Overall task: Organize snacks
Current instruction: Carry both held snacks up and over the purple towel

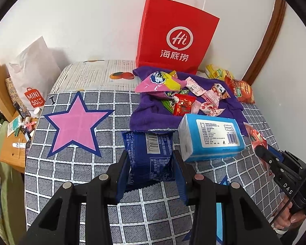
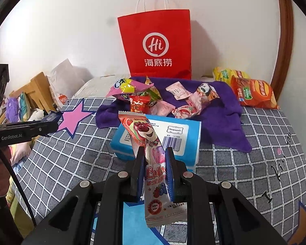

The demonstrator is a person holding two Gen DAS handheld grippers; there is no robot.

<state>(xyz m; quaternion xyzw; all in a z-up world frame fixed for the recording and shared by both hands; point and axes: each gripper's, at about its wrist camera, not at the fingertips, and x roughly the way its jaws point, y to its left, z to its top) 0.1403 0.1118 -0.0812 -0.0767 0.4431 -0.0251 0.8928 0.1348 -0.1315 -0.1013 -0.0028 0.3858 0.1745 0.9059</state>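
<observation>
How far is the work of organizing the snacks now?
Nothing looks sorted yet; whether the red paper bag holds anything cannot be seen. In hand: the left claw is shut on a dark blue snack packet, and the right claw is shut on a pink strawberry-bear snack packet. Left: a pile of small snacks on the purple towel, plus the orange chip bag and yellow bag beside it.

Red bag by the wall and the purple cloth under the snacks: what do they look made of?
Red bag: looks like matte paper, with sharp creases, flat stiff panels and thin white twisted-cord handles. Purple cloth: apparently soft terry or microfibre towel, with a fuzzy non-shiny surface and limp folds at its edges; the exact fibre is unclear.
</observation>
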